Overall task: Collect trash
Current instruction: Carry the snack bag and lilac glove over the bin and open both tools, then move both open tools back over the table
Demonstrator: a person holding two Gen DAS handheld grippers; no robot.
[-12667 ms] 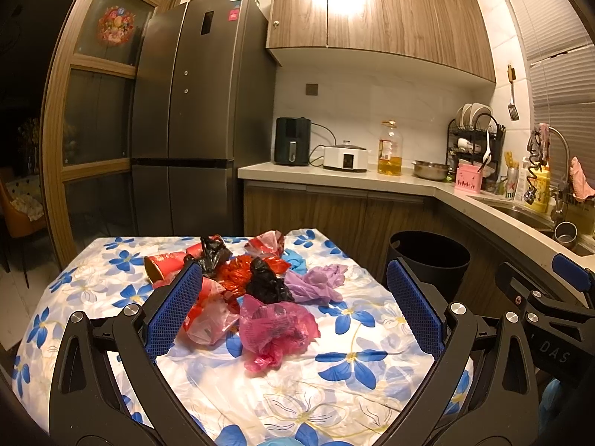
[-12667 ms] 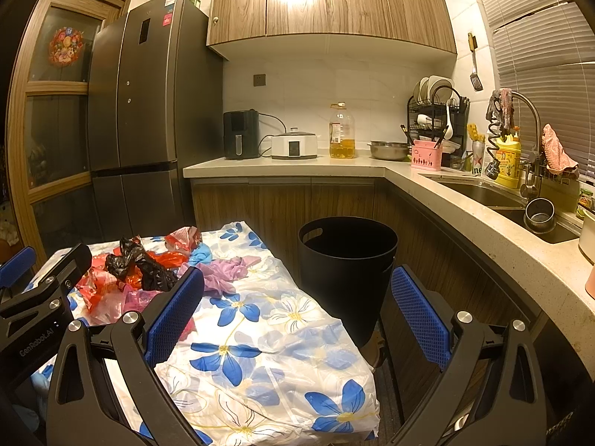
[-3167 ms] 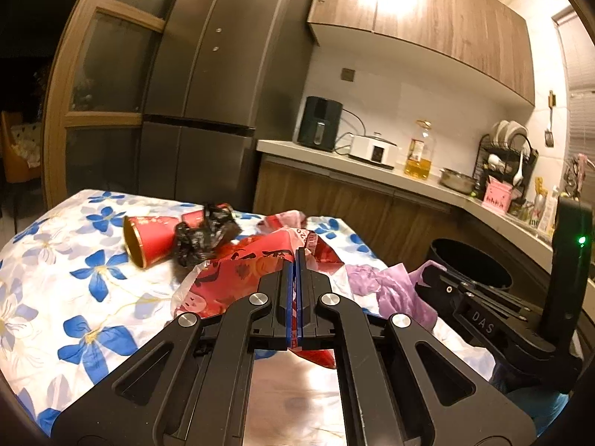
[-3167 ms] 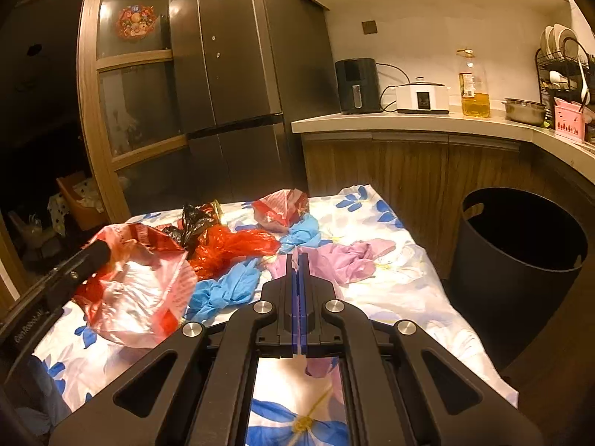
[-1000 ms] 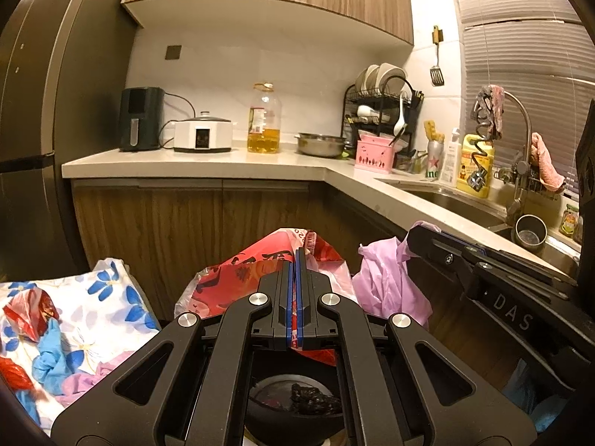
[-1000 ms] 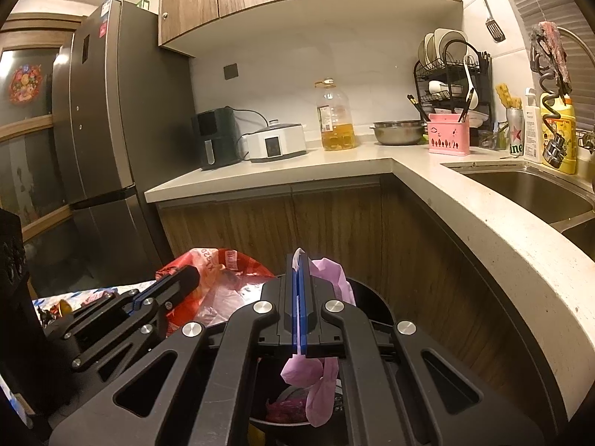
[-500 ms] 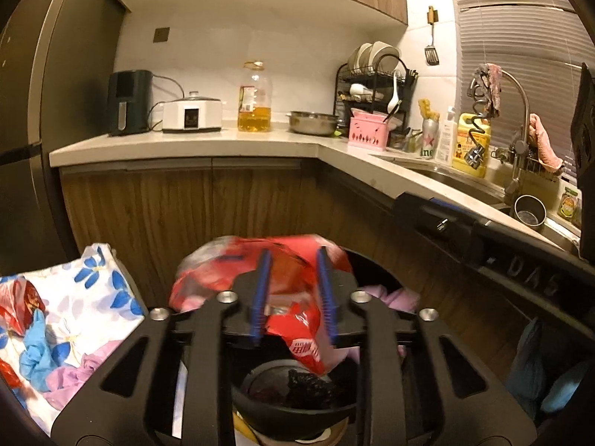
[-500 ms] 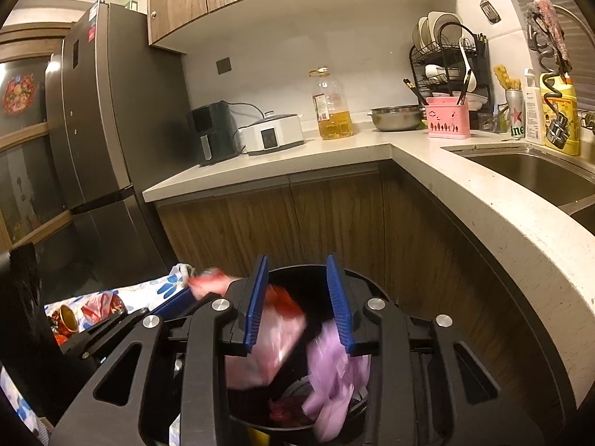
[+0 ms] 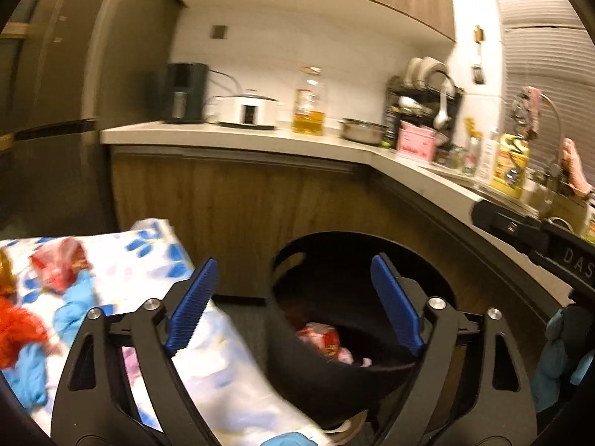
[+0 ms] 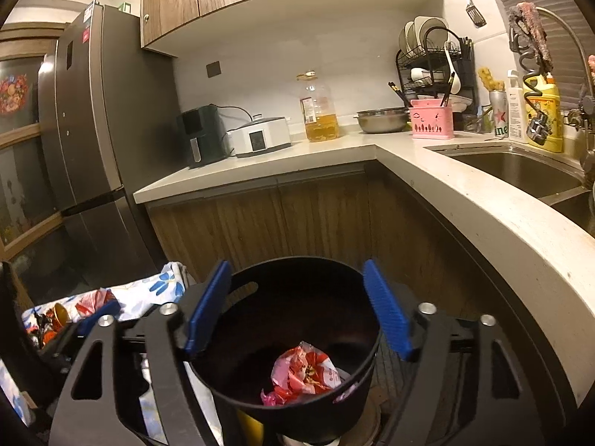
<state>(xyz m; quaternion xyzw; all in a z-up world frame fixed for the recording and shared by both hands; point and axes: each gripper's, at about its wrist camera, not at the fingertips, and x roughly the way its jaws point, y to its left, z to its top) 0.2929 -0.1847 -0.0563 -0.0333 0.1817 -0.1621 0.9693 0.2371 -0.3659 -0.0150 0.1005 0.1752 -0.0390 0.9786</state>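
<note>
A black round trash bin (image 10: pixel 364 379) stands on the floor below both grippers, also seen in the left wrist view (image 9: pixel 297 383). A crumpled red and white plastic bag (image 10: pixel 303 369) lies inside it, with a bit of pink beside it (image 9: pixel 362 362). My right gripper (image 10: pixel 297 306) hangs over the bin mouth, its jaws opening with nothing between them. My left gripper (image 9: pixel 295 306) is over the bin's left rim, jaws opening and empty. More trash lies on the floral tablecloth (image 9: pixel 230 383): a red bag (image 9: pixel 55 267), blue gloves (image 9: pixel 70 312) and a red-orange bag (image 9: pixel 18 330).
A wooden cabinet run with a pale counter (image 10: pixel 465 200) wraps behind and to the right of the bin. On it stand an oil bottle (image 10: pixel 318 111), a white cooker (image 10: pixel 262 137), a dish rack (image 10: pixel 433 74) and a sink (image 10: pixel 520 167). A steel fridge (image 10: pixel 89 130) is at left.
Both grippers went from shut to wide apart. The red bag and the pink bag dropped out of them into the bin. The left gripper swung left and sank a little.
</note>
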